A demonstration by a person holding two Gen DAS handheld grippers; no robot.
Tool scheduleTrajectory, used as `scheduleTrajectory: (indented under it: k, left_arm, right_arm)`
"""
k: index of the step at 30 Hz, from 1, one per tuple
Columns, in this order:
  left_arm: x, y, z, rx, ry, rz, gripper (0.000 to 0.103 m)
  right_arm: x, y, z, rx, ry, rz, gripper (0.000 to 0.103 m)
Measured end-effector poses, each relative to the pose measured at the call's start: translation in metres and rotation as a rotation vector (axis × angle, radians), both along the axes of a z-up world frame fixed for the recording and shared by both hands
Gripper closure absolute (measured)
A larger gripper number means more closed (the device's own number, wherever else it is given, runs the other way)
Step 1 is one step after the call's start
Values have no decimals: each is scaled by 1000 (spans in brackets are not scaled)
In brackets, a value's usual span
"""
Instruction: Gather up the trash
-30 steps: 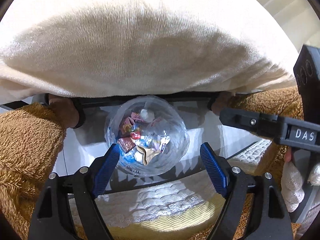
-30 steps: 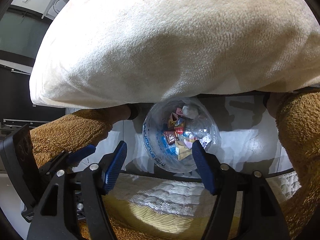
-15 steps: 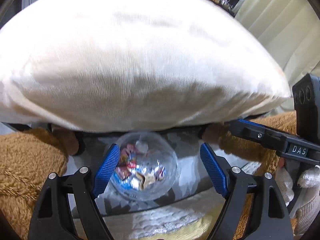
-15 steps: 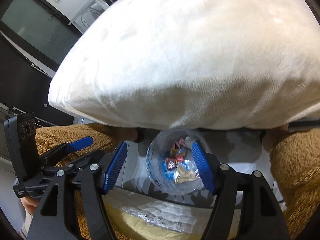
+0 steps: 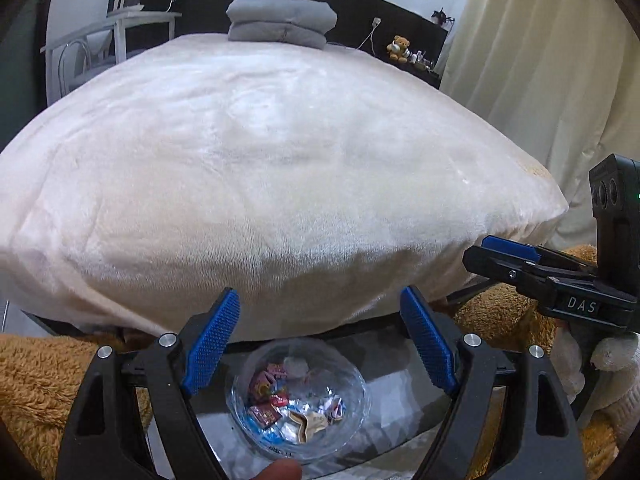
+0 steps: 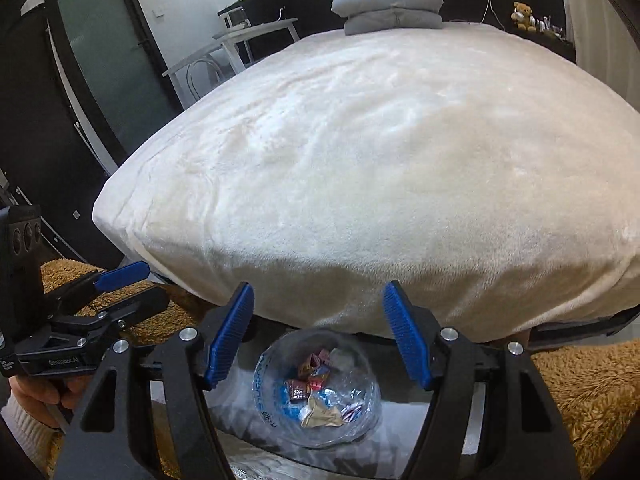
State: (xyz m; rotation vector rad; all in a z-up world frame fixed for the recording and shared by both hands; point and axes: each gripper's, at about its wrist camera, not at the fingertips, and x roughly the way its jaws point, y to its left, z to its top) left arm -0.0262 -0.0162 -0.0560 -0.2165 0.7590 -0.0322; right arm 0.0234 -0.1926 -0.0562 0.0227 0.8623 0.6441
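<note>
Left gripper point(image 5: 320, 340) and right gripper point(image 6: 318, 330) gaping empty, hovering above clear bowl point(image 5: 298, 400) holding candy wrappers point(image 6: 316, 394), beside bed point(image 5: 260, 184).

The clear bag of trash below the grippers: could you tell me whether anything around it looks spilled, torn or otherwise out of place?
Nothing stands out. The wrappers all sit inside the clear bag, with none visible on the surface around it. The cream blanket lies smooth on the bed, and the grey pillow sits squarely at its far end.
</note>
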Motion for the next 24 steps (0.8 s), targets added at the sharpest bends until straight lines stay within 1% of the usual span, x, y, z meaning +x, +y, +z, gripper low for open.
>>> scheduleTrajectory:
  k: [4, 9, 11, 12, 13, 14, 16, 19, 24]
  left_arm:
    - [-7, -6, 13, 47, -75, 1, 22]
    - [-13, -9, 21, 84, -123, -1, 22]
    - [-14, -10, 25, 96, -137, 1, 22]
    - [-15, -11, 27, 99, -144, 2, 21]
    - [-15, -12, 28, 101, -148, 2, 18]
    - [-16, -12, 28, 98, -155, 2, 7]
    - [-19, -11, 31, 96, -181, 5, 6]
    - [-21, -10, 34, 99, -198, 3, 6]
    - [-23, -10, 36, 109, -216, 10, 6]
  right_arm:
    - [-4, -4, 11, 1, -68, -5, 36]
    - [-10, -3, 19, -3, -139, -10, 35]
    - [-12, -3, 21, 0, -156, -11, 29]
    - [-13, -4, 22, 2, -166, -14, 27]
    - [-14, -4, 23, 0, -176, -17, 25]
    - [-14, -4, 24, -3, -184, -24, 19]
    - [-15, -7, 25, 8, -205, -37, 13]
    - [-15, -8, 28, -8, -254, -62, 12]
    - [-12, -11, 28, -13, -259, -87, 12]
